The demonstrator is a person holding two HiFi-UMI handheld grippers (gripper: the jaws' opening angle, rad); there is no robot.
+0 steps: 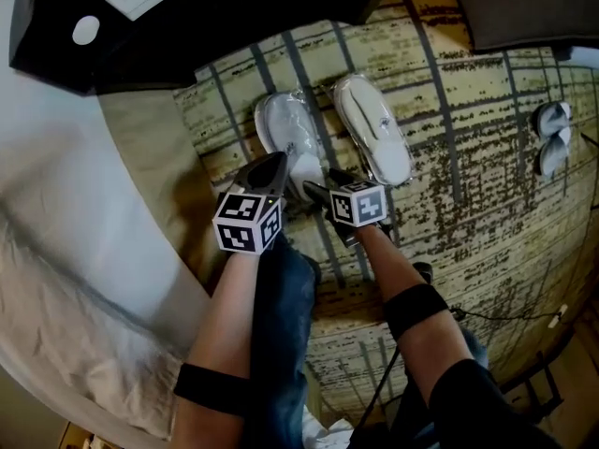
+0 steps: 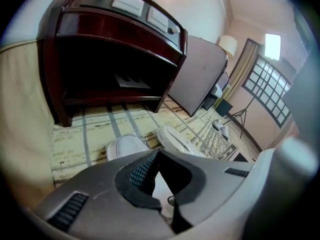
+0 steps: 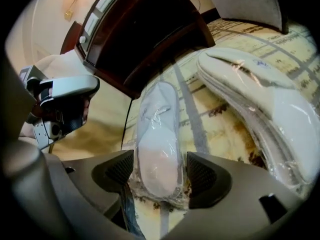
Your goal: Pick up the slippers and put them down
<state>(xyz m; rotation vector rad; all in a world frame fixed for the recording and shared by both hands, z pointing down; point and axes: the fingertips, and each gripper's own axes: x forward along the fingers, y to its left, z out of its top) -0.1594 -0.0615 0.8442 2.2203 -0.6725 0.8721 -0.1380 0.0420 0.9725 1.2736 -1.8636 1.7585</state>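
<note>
Two white slippers wrapped in clear plastic lie side by side on the patterned carpet (image 1: pixel 468 204). My right gripper (image 1: pixel 323 187) (image 3: pixel 159 171) has its jaws wide around the near end of the left slipper (image 1: pixel 285 129) (image 3: pixel 157 134), and both pads press on its wrap. This slipper is low over the carpet; whether it touches I cannot tell. The right slipper (image 1: pixel 374 124) (image 3: pixel 260 94) lies free beside it. My left gripper (image 1: pixel 270 166) (image 2: pixel 157 156) hovers over the left slipper's near left edge, shut with nothing in it. Both slippers (image 2: pixel 127 145) (image 2: pixel 175 139) show ahead of it.
A dark wooden nightstand (image 1: pixel 187 26) (image 2: pixel 110 59) stands just beyond the slippers. The bed with its white sheet (image 1: pixel 75 232) runs along the left. Another pair of slippers (image 1: pixel 552 138) lies far right. A cable (image 1: pixel 505 316) crosses the carpet near the person's legs (image 1: pixel 281 325).
</note>
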